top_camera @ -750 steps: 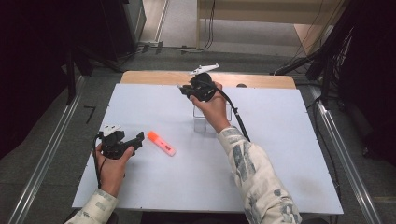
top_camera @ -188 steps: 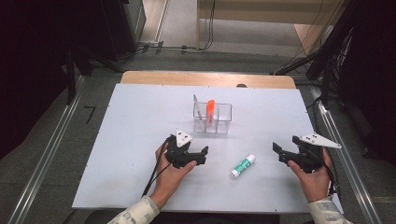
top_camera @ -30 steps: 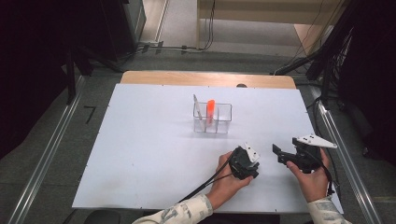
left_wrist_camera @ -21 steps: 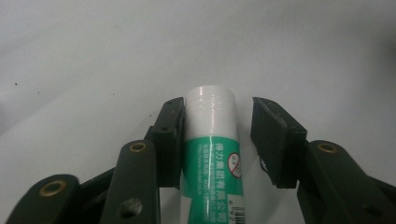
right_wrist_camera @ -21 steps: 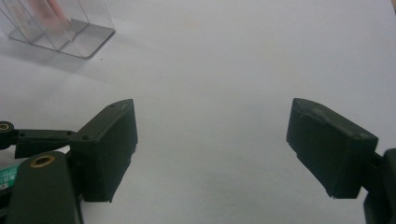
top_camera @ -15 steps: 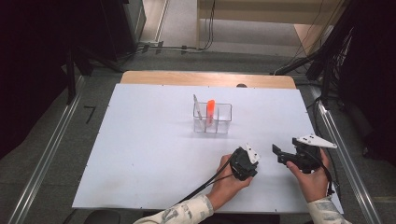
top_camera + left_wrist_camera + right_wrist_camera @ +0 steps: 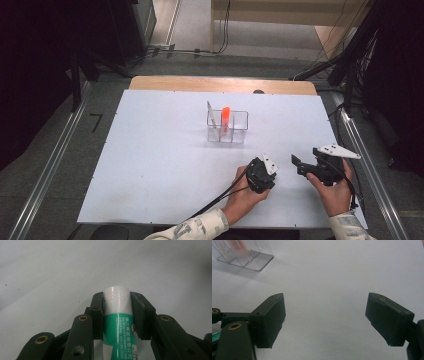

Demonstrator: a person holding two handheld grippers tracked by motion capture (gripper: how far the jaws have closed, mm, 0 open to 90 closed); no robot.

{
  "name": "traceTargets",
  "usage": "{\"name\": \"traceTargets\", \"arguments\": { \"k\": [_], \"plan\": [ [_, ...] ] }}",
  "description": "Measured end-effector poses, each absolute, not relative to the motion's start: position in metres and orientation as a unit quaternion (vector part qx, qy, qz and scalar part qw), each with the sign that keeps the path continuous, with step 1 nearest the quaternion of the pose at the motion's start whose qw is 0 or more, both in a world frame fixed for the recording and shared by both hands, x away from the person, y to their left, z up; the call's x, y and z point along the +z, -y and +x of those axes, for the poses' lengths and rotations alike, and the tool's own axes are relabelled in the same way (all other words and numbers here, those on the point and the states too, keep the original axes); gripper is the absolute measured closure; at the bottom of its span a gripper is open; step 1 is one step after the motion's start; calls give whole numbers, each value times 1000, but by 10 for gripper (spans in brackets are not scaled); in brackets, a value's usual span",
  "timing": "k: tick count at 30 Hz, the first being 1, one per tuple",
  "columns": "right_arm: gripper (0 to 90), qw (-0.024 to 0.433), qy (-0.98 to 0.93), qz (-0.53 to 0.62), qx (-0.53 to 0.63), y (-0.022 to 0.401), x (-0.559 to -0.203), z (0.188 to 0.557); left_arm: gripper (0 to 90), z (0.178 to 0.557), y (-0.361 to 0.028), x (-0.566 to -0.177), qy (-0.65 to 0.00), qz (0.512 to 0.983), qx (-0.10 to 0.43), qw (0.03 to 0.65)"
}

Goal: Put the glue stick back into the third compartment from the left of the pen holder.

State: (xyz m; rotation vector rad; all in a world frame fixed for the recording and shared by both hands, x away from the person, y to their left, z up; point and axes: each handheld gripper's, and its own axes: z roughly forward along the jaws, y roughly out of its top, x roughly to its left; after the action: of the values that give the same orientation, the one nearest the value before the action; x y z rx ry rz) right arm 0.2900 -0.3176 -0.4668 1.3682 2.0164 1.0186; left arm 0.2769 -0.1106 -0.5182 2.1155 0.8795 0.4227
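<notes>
Brought the jaws of the left gripper (image 7: 261,175) together over the past second, down onto a green-and-white glue stick (image 7: 117,315). Ended with both pads pressed flat against the tube's sides, just below its white ridged end. Gripped, then, but apparently not yet lifted: lay low against the white table (image 7: 150,150) near the front edge, right of centre, about where it had lain loose some seconds before with no gripper on it. Kept both hands in place meanwhile.

Held the right gripper (image 7: 297,164) just to the right of the left one, jaws wide apart, with nothing between them but bare table.

Meant, by the look of it, that the pick was made and the carry could begin. Seemed bound for the clear three-compartment holder (image 7: 241,132) farther back at mid-table, already loaded with an orange marker (image 7: 225,117) in the middle compartment and a thin pale stick (image 7: 212,114) in the left one. Left the right-hand compartment free. Called next for a straight lift, a turn to upright, and care against slipping on the smooth round tube.
</notes>
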Motion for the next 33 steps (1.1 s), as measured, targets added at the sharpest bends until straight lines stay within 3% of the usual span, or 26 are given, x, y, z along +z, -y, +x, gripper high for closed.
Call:
{"name": "traceTargets", "arguments": {
  "k": [33],
  "plan": [
    [153,247,-740,503,372,318,-468,291,662,278,97,-512,-360,821,145,419]
  ]
}}
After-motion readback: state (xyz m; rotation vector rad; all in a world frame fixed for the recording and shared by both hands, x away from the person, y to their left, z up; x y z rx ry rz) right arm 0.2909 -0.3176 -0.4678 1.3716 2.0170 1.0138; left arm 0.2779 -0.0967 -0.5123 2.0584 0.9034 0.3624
